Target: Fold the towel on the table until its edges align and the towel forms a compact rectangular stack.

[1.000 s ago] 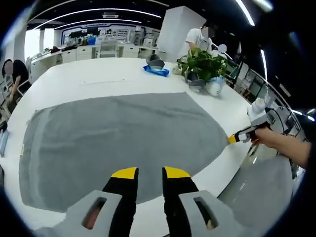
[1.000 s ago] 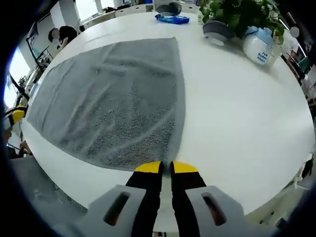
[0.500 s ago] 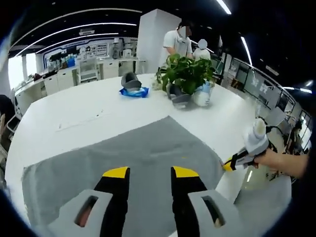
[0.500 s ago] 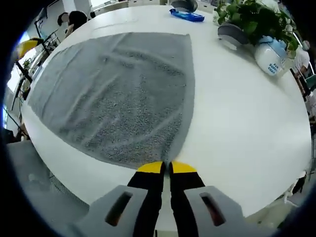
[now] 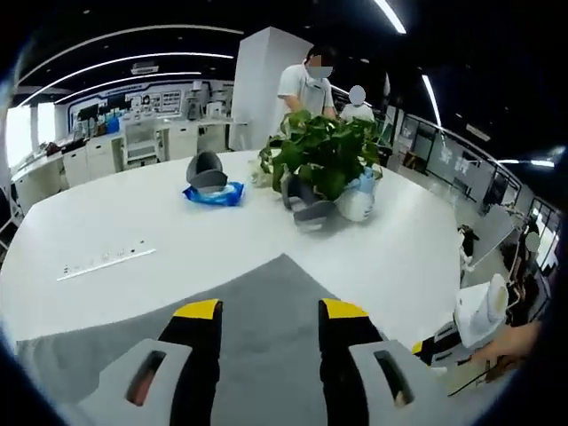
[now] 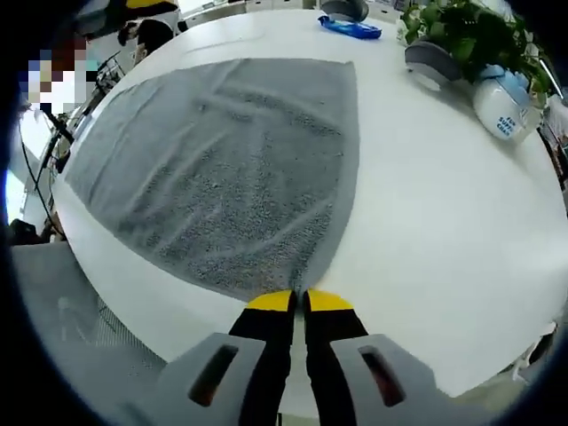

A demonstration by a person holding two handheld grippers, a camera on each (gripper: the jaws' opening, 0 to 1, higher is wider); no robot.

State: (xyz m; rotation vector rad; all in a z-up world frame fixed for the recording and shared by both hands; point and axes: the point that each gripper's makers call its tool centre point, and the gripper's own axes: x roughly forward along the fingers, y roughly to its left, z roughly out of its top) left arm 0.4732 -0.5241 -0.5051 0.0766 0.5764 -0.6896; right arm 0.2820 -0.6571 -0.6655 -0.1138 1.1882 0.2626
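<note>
A grey towel [image 6: 231, 169] lies spread flat on the white round table [image 6: 444, 204]. My right gripper [image 6: 297, 300] is shut on the towel's near corner at the table's edge. In the left gripper view the towel [image 5: 266, 293] runs under my left gripper [image 5: 271, 311], which is open above the cloth with nothing between its yellow-tipped fingers [image 5: 197, 310]. The right gripper [image 5: 439, 342] shows at the lower right of that view, held by a hand [image 5: 510, 342].
A potted plant [image 5: 324, 155] and a white jar [image 5: 355, 200] stand beyond the towel, with a blue cloth [image 5: 213, 193] and a grey object [image 5: 204, 167] farther left. A white strip [image 5: 106, 259] lies on the table. A person [image 5: 306, 80] stands behind.
The left gripper view has swung up and forward over the towel, so less cloth shows under it, and its jaws stand slightly wider. The right gripper stays on the towel's corner.
</note>
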